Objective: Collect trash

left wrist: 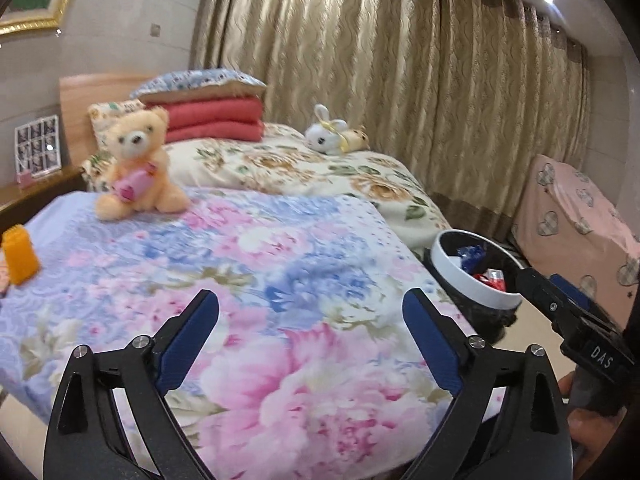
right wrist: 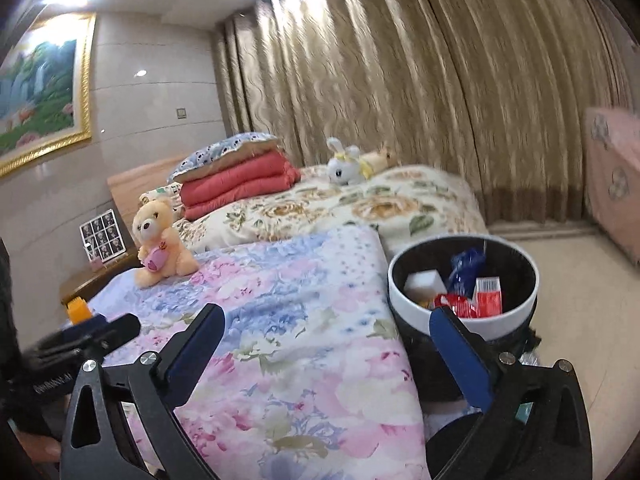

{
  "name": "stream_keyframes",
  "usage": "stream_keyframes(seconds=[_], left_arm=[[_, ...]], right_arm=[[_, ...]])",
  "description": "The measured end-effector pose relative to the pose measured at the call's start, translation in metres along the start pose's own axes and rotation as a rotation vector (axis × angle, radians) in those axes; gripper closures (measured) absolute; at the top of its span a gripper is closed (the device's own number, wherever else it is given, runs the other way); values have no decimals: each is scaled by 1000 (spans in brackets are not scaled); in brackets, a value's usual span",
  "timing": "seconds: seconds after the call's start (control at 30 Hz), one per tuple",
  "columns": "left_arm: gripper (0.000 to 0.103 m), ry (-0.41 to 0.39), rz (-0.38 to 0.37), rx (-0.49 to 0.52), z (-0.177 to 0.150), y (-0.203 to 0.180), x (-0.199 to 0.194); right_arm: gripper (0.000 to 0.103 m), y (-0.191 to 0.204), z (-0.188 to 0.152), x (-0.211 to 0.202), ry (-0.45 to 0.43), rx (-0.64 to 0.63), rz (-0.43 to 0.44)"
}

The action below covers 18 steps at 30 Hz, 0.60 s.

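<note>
Several wrappers already lie in the trash bin (right wrist: 464, 276) beside the bed (right wrist: 288, 320). Left gripper (left wrist: 310, 312) and right gripper (right wrist: 326, 326) both spread, empty. Orange item (left wrist: 18, 254) on the quilt probably left.

It was a home bedroom. A bed (left wrist: 280, 248) under floral quilts filled most of the view, with folded red blankets (left wrist: 216, 120) and a pillow (left wrist: 200, 82) stacked by the headboard. A teddy bear (left wrist: 136, 164) and a plush rabbit (left wrist: 326, 132) sat on it. Heavy gold curtains (left wrist: 400, 60) covered the far wall, a framed landscape painting (right wrist: 40, 92) hung nearby, and what looked like a nightstand (right wrist: 92, 280) stood alongside.
</note>
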<state>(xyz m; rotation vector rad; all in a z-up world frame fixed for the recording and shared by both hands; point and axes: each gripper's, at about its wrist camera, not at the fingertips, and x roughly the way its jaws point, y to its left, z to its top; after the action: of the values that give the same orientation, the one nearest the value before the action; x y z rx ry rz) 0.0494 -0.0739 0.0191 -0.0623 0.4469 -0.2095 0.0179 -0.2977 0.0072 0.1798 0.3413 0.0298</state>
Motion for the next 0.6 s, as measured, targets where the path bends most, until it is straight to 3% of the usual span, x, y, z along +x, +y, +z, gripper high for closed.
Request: stream_keyframes(seconds=[0.6], left_arm=[[5, -121, 114, 52, -21, 8, -18]], right_arm=[[0, 19, -22, 9, -5, -56, 16]])
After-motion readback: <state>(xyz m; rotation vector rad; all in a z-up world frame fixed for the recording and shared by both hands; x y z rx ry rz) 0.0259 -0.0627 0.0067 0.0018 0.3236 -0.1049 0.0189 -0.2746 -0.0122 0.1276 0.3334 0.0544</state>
